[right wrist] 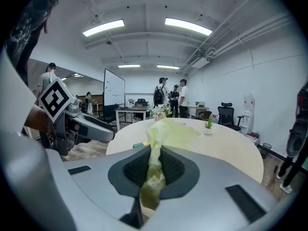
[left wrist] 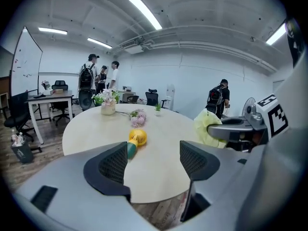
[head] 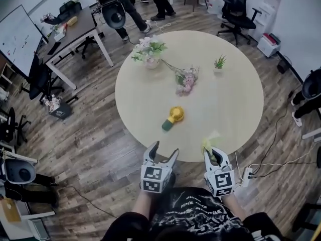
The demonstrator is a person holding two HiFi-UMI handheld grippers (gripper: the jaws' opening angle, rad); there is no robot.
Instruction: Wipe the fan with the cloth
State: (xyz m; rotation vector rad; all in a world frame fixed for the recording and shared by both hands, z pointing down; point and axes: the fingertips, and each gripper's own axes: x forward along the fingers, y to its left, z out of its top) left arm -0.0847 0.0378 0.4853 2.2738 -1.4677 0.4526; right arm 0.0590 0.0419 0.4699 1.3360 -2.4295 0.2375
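yellow-green cloth point(right wrist: 153, 163) is pinched in the right gripper point(head: 214, 154), whose jaws are closed on it, a bunch of it spilling out above the pads and a tail drooping below; the left gripper point(head: 163, 150) has its jaws spread wide with nothing between them, only table top showing through the gap in its own view; both grippers sit side by side at the near edge of the pale round table point(head: 241, 104), close to the person; the fan point(head: 173, 117), a small handheld one with a yellow head and a green handle, lies on the table beyond the left gripper, well apart from both, with nothing touching it; further back are a vase of flowers point(head: 150, 53), a loose pink bunch point(head: 186, 80) and a small potted plant point(head: 219, 63), all apart from the fan; i judge this to be the approach step: the cloth is in hand but no wiping has begun; the next move seems to call for the left gripper to take the fan by its green handle and steady it, since so light a thing would likely skid under a wipe, and for the right gripper to bring the cloth onto the yellow head.
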